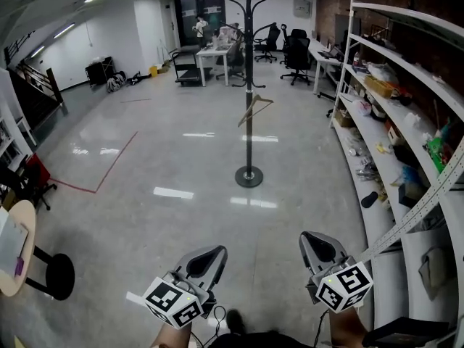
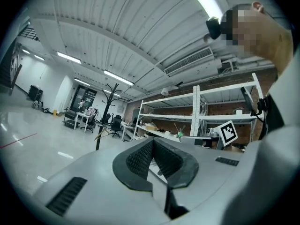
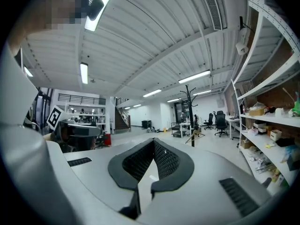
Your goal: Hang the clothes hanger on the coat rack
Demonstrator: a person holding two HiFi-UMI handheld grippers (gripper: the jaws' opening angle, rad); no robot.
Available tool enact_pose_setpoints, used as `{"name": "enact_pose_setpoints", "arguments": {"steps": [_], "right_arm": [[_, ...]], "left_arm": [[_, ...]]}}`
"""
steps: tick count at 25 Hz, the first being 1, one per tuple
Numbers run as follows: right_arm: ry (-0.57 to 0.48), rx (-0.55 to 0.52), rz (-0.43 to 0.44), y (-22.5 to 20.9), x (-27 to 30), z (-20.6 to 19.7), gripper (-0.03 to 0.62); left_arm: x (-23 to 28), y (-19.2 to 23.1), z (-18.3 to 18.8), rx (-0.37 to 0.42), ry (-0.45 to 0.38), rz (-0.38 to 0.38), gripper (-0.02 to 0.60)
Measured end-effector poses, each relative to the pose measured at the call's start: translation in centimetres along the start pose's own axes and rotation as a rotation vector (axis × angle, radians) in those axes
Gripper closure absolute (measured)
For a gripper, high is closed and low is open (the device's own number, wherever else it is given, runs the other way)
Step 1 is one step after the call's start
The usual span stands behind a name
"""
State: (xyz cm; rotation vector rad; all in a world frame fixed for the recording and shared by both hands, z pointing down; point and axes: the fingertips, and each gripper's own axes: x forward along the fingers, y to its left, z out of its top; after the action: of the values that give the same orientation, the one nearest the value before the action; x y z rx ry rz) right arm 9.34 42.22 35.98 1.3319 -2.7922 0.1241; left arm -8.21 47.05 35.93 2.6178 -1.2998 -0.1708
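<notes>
The black coat rack (image 1: 249,85) stands on its round base in the middle of the shiny floor, well ahead of me. A pale wooden clothes hanger (image 1: 255,109) hangs tilted from a low peg on its pole. Neither gripper is near it. My left gripper (image 1: 212,254) and right gripper (image 1: 312,239) sit low at the front, both shut and holding nothing. The left gripper view shows the rack (image 2: 100,125) and hanger (image 2: 101,134) far off beyond the left gripper (image 2: 152,143). In the right gripper view the rack (image 3: 192,121) with the hanger (image 3: 196,134) is small and distant past the right gripper (image 3: 153,142).
White metal shelving (image 1: 406,122) full of assorted items runs along the right wall. A round table (image 1: 16,256) and a black stool (image 1: 58,274) stand at the left. Desks and office chairs (image 1: 290,49) fill the far end. A red line (image 1: 109,169) marks the floor.
</notes>
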Motion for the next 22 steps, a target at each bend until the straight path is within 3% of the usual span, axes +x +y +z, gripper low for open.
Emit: {"name": "enact_pose_setpoints", "arguments": {"steps": [5, 11, 22], "right_arm": [[0.027, 0.021, 0.016, -1.0, -3.3, -2.0, 0.589], [0.023, -0.017, -0.019, -1.4, -5.6, -1.5, 0.589], [0.005, -0.019, -0.033, 1.2, -6.1, -0.2, 0.59]], "left_arm": [[-0.8, -2.7, -1.8, 0.007, 0.041, 0.073, 0.581], [-0.5, -5.2, -1.3, 0.046, 0.028, 0.061, 0.581], [-2.3, -4.4, -0.4, 0.06, 0.01, 0.053, 0.58]]}}
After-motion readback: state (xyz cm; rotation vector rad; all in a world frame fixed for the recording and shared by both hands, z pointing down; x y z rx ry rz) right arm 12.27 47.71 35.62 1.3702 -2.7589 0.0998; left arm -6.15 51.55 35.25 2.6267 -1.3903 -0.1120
